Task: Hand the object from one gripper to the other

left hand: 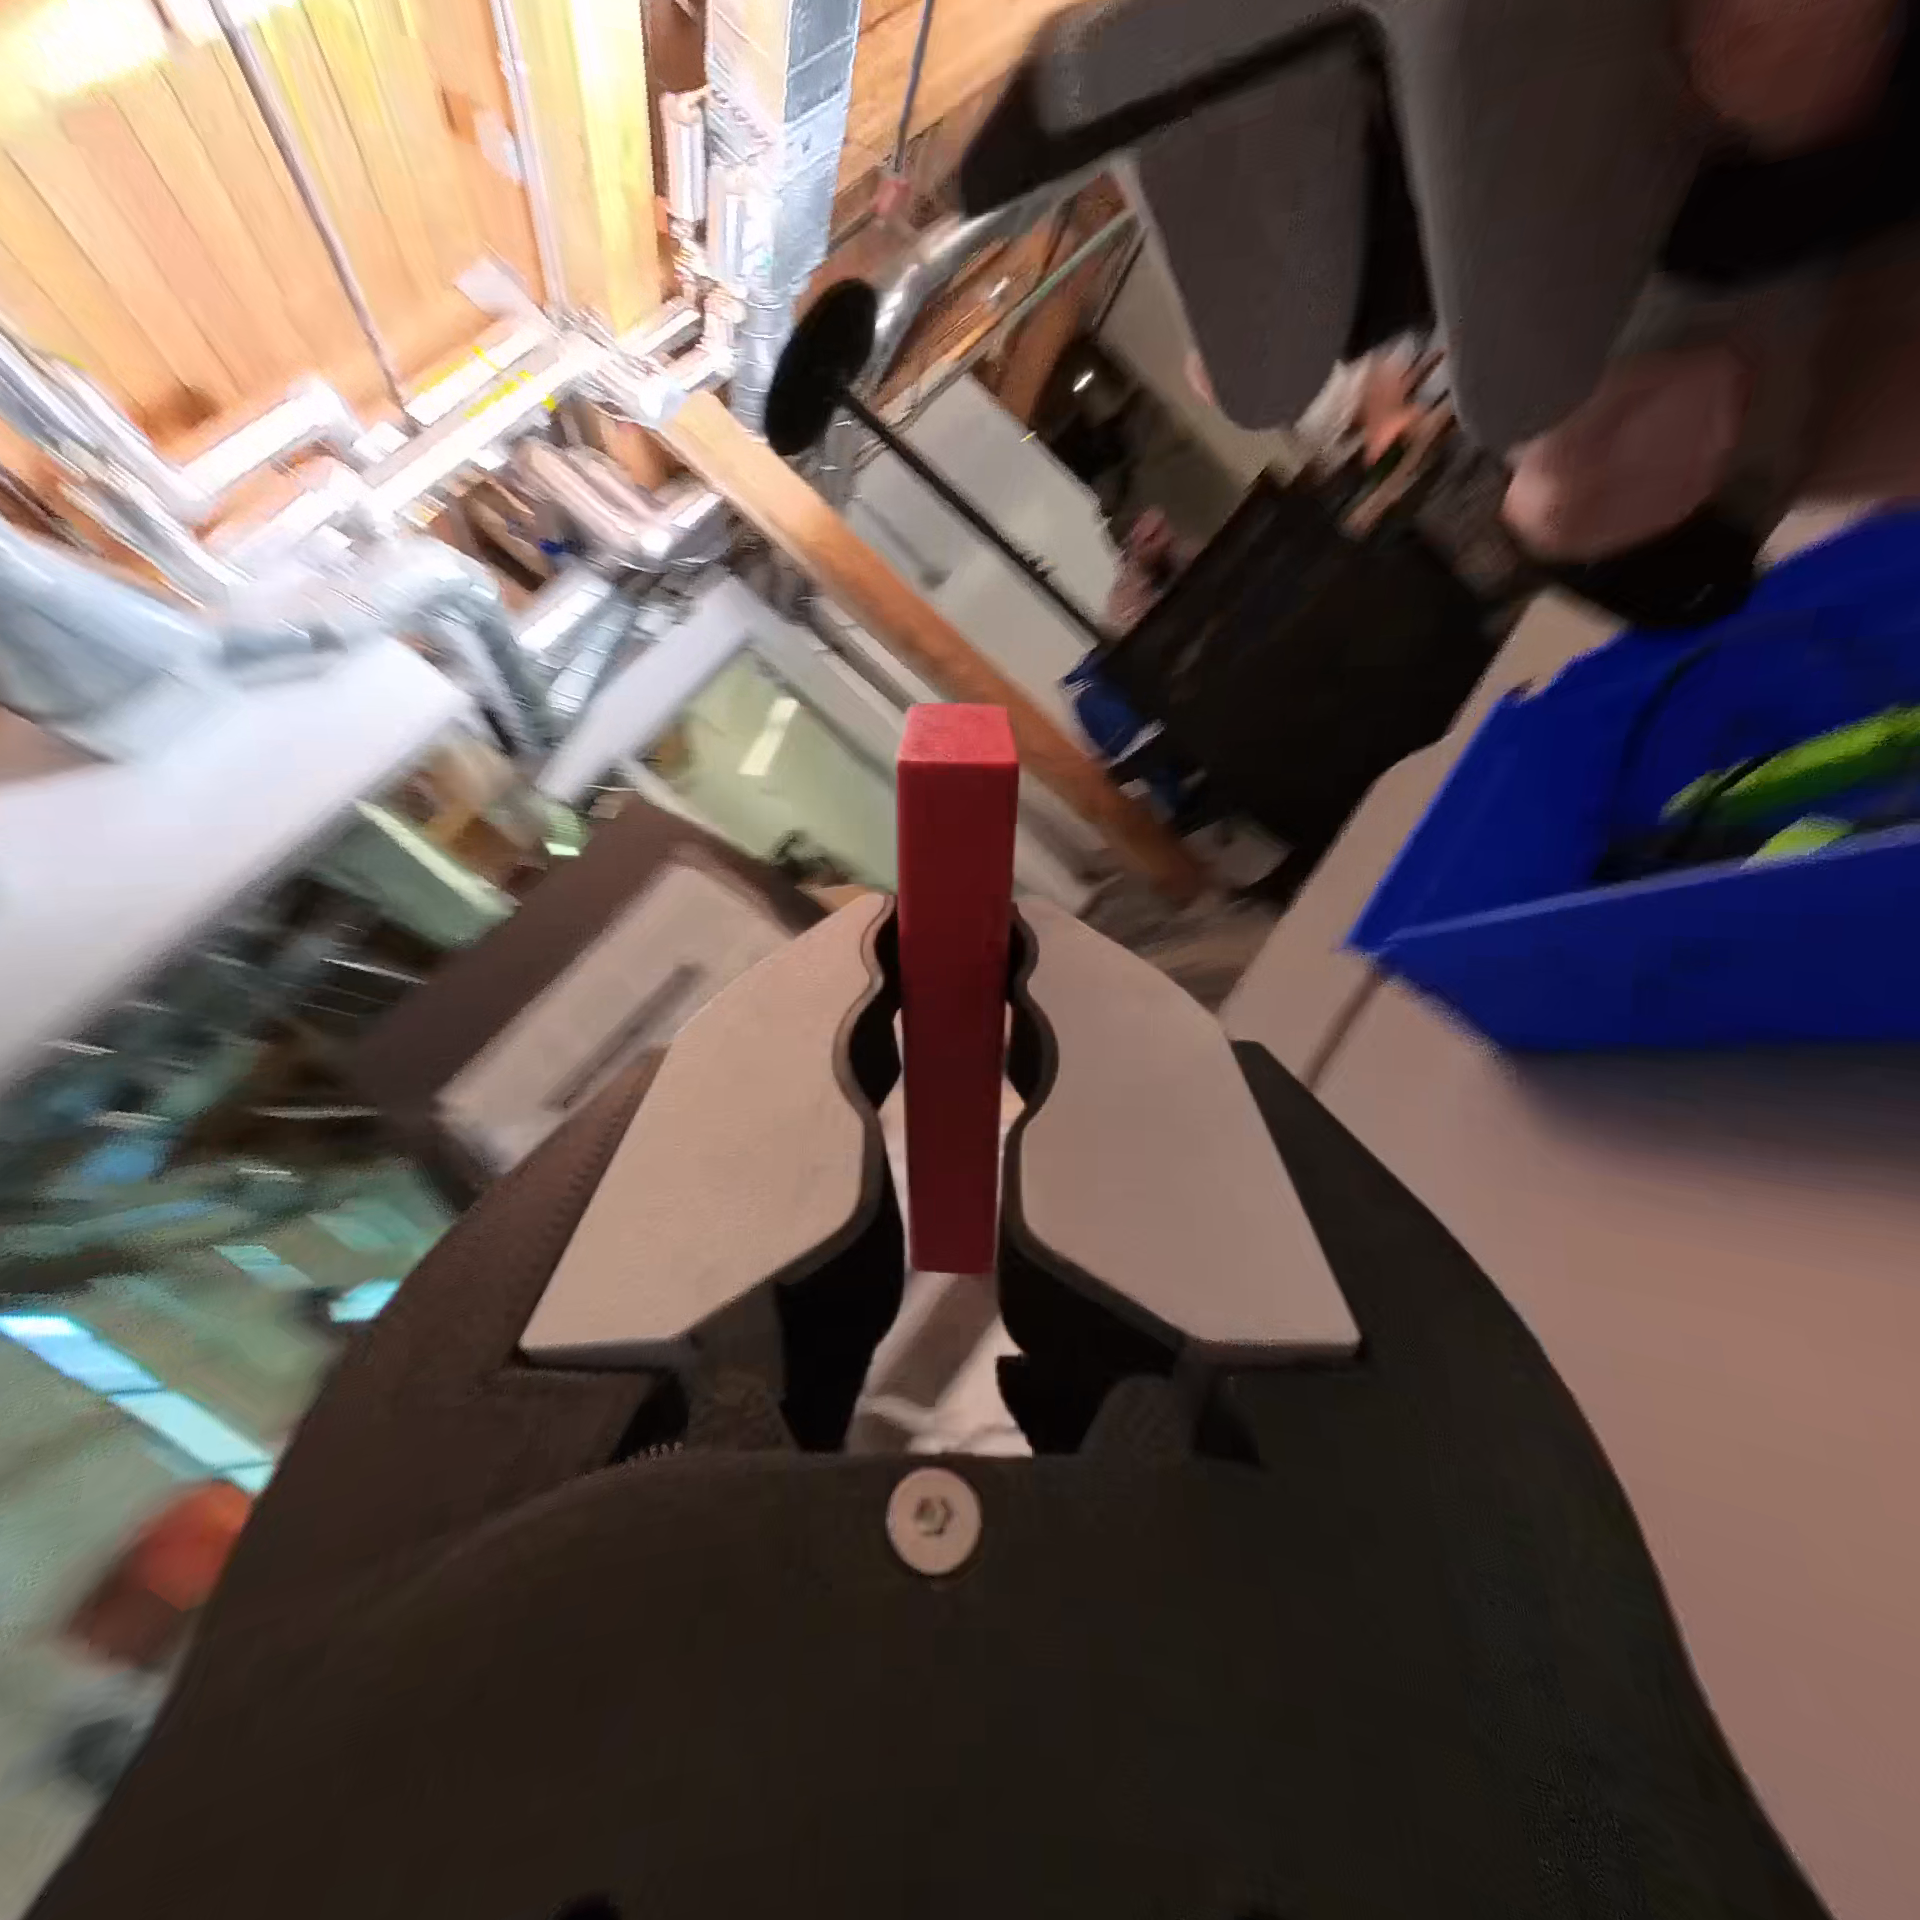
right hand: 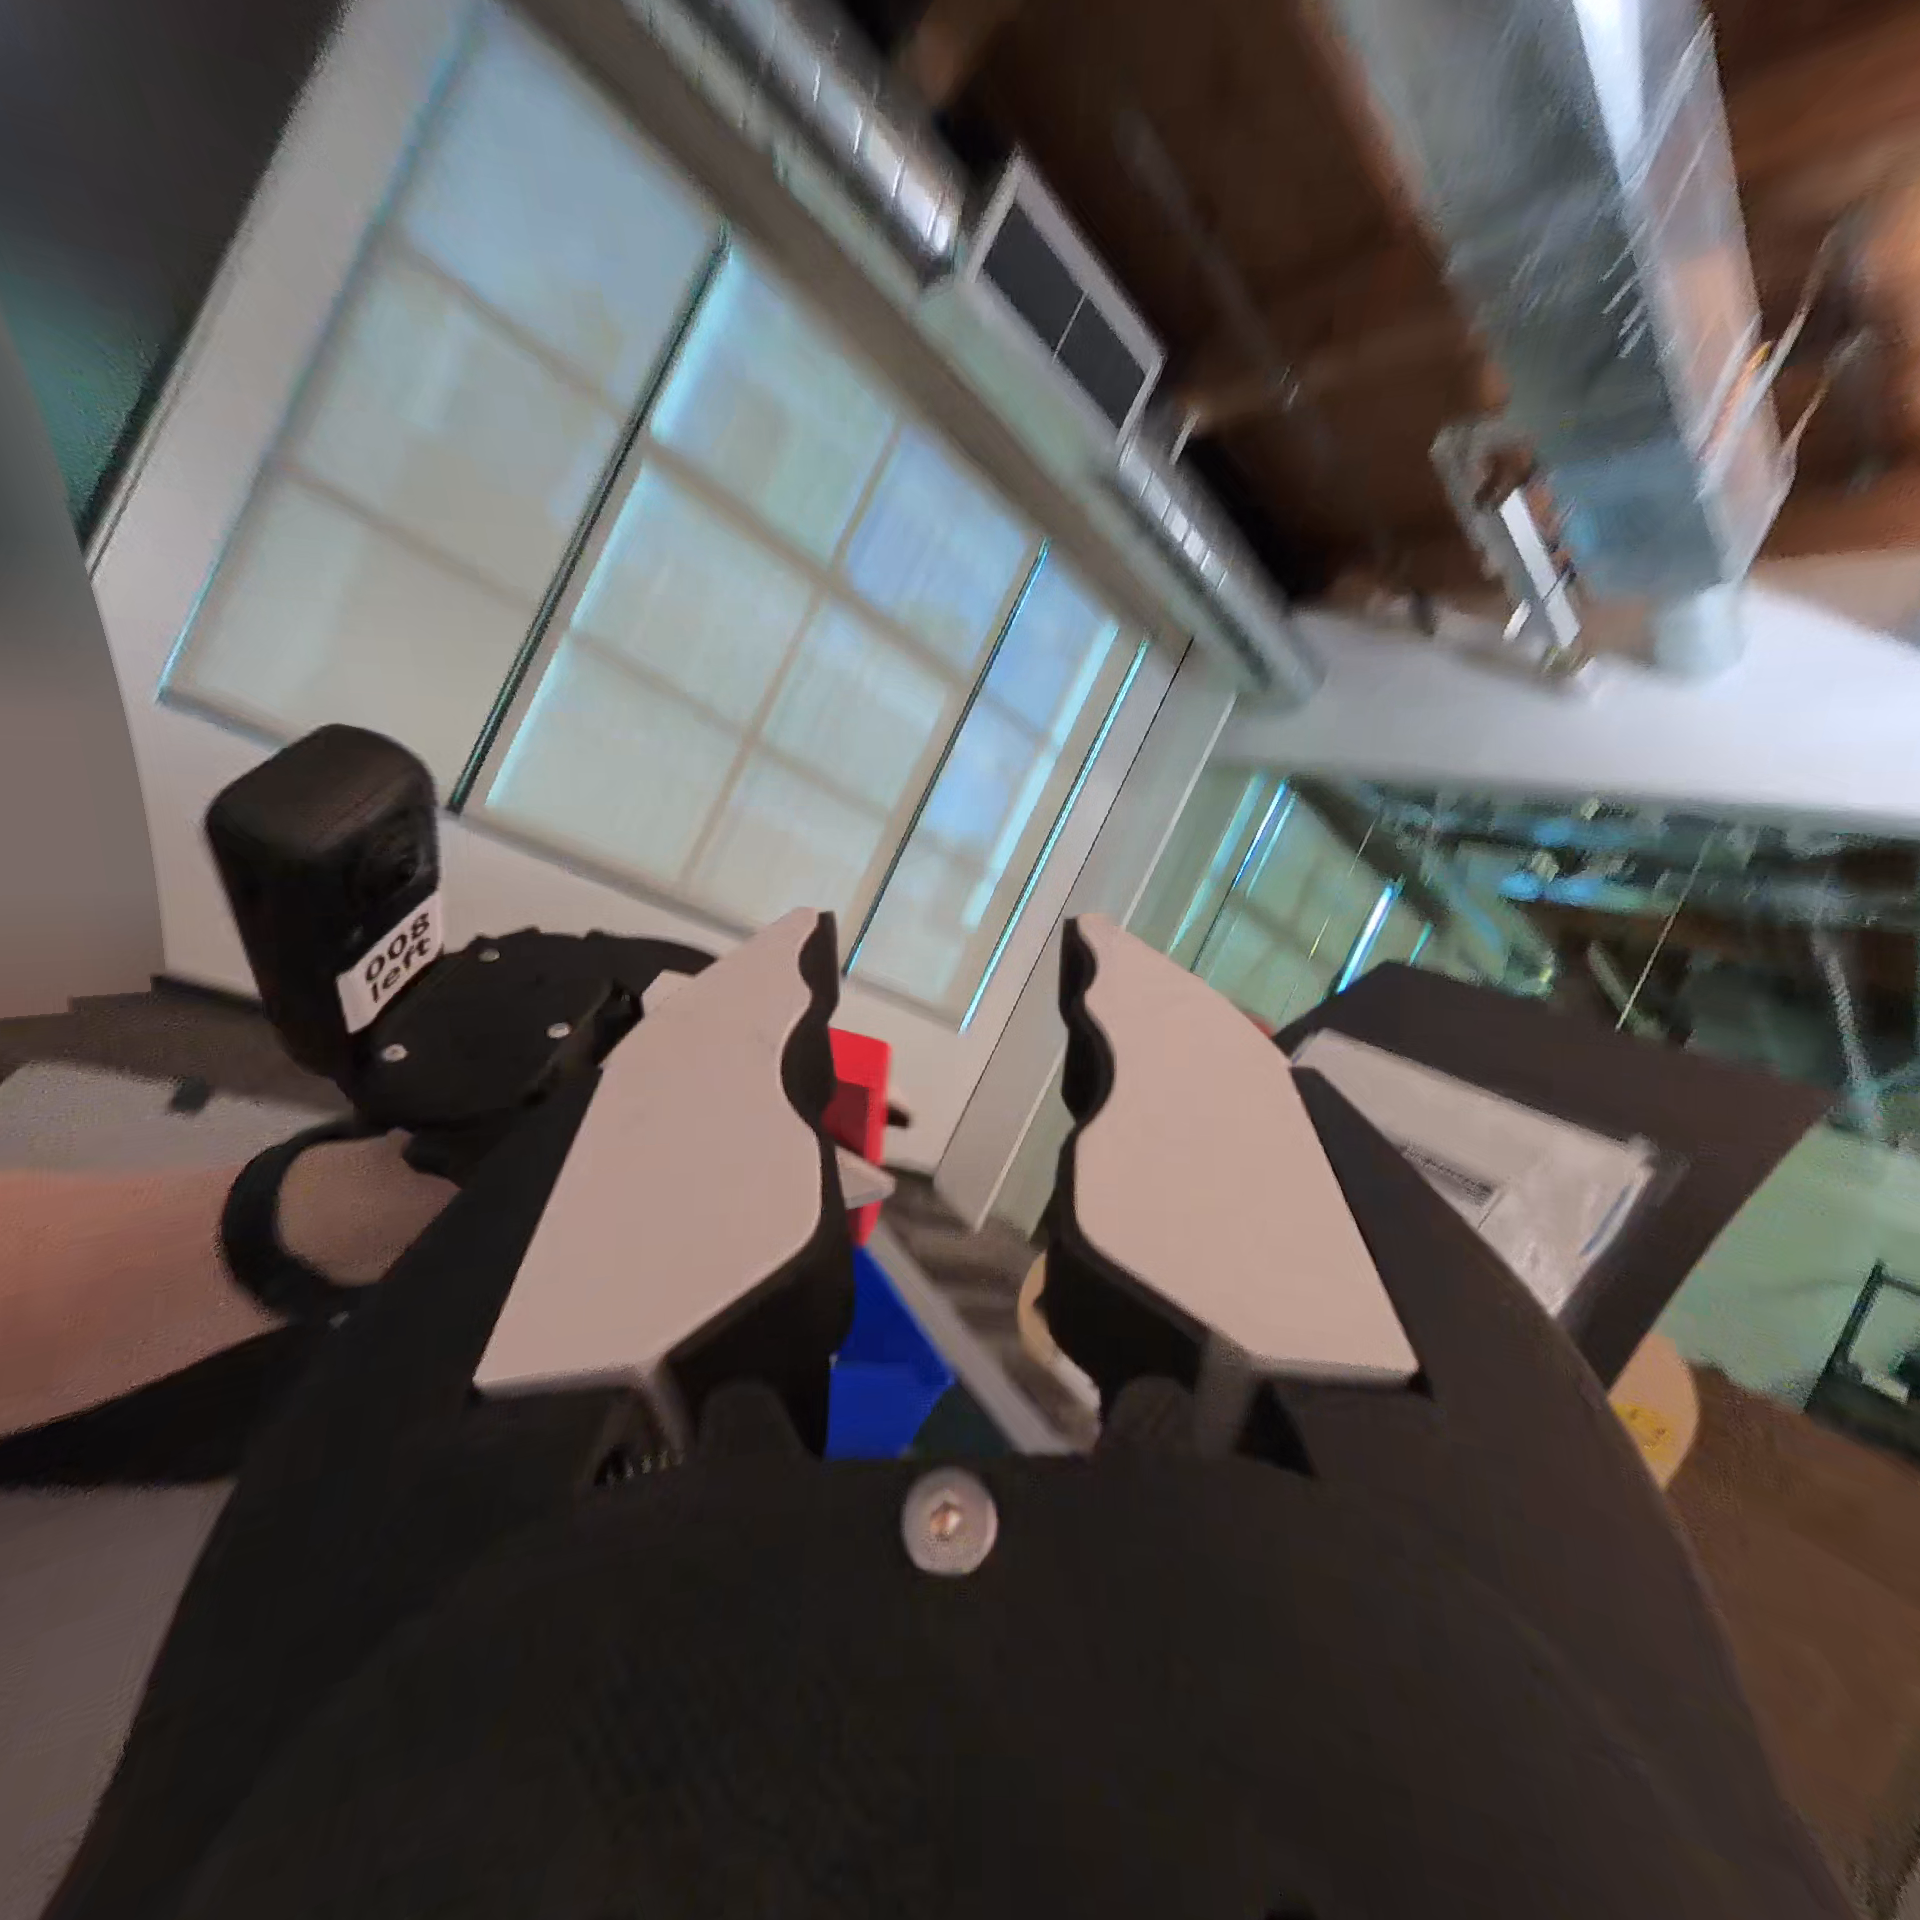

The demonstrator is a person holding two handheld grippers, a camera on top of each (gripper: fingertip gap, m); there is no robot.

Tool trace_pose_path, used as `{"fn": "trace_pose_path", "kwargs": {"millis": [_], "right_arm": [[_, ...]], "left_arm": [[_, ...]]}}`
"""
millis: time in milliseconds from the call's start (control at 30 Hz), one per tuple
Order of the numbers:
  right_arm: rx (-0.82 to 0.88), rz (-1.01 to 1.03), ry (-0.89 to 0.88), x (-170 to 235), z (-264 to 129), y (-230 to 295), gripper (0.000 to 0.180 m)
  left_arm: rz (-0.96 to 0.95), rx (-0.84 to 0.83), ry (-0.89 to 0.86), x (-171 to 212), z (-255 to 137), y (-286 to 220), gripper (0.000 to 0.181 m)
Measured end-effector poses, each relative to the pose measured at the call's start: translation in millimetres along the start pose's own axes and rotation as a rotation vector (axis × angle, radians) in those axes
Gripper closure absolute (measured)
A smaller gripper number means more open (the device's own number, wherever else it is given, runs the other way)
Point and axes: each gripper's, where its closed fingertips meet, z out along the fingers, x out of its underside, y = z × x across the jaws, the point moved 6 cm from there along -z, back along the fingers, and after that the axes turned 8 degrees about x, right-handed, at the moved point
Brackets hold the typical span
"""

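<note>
My left gripper (left hand: 954,914) is shut on a long red block (left hand: 956,987), which stands up between its grey fingers and sticks out past their tips. My right gripper (right hand: 948,935) is open and empty, held in the air. In the right wrist view the left gripper's body with its black camera (right hand: 322,894) sits at the left, and part of the red block (right hand: 860,1091) shows behind my right gripper's left finger. In the left wrist view the right gripper (left hand: 1403,208) is a blurred grey and black shape at the top right, held by a hand (left hand: 1621,468).
A blue bin (left hand: 1662,852) with green things inside stands on a pale table (left hand: 1558,1299) at the right; a piece of it shows low between the right fingers (right hand: 883,1371). A window wall (right hand: 623,540) and ceiling ducts fill the background. Both views are motion-blurred.
</note>
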Motion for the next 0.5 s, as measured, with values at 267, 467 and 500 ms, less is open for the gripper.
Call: {"fn": "trace_pose_path", "kwargs": {"millis": [267, 467, 500], "right_arm": [[-0.012, -0.162, -0.009, 31.1, -9.3, -9.1, 0.134], [0.014, -0.725, 0.058, 68.0, 1.8, 31.2, 0.122], [0.026, -0.839, 0.052, 71.5, 3.6, 39.5, 0.122]], "left_arm": [[-0.889, 0.475, -0.338, -14.3, -16.0, 24.7, 0.164], [-1.355, 0.563, -0.42, 11.5, -15.7, 43.7, 0.164], [-1.403, 0.559, -0.42, 16.6, -14.3, 44.4, 0.164]]}}
